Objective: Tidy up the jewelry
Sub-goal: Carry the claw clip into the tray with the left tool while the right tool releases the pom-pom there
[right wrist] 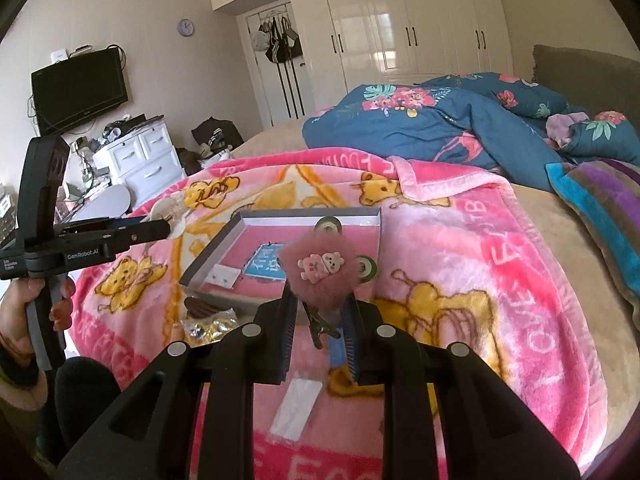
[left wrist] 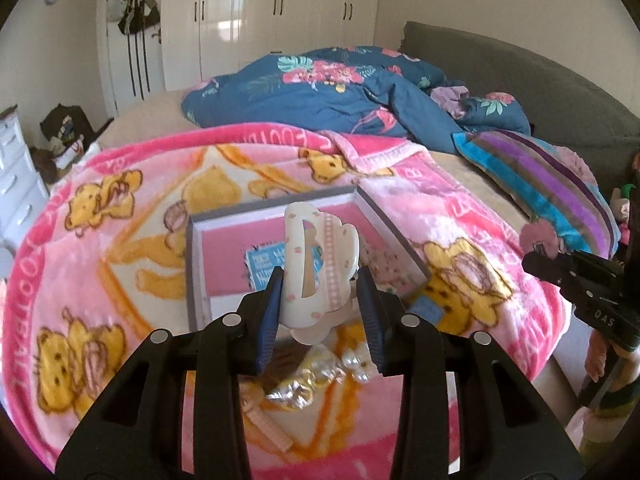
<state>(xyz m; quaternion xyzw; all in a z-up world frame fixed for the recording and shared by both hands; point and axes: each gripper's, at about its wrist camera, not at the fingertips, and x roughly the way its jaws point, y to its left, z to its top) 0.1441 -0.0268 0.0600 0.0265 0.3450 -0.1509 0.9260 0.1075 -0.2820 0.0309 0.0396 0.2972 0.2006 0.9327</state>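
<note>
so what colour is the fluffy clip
Dusty pink fluffy clip with a small bear charm, clearest in the right wrist view.

My cream claw clip (left wrist: 316, 268) has pink dots; my fluffy clip (right wrist: 318, 270) is dusty pink; the blanket (left wrist: 120, 216) shows yellow bears on pink.

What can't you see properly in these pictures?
- Left wrist view: the blue label in the box is partly hidden by the white claw clip in the left tongs; its writing is blurred.
- Right wrist view: the fluffy pink clip in the right tongs hides part of the box.
- Both views: the small pieces on the blanket sit behind the tongs, too blurred to name.
</note>
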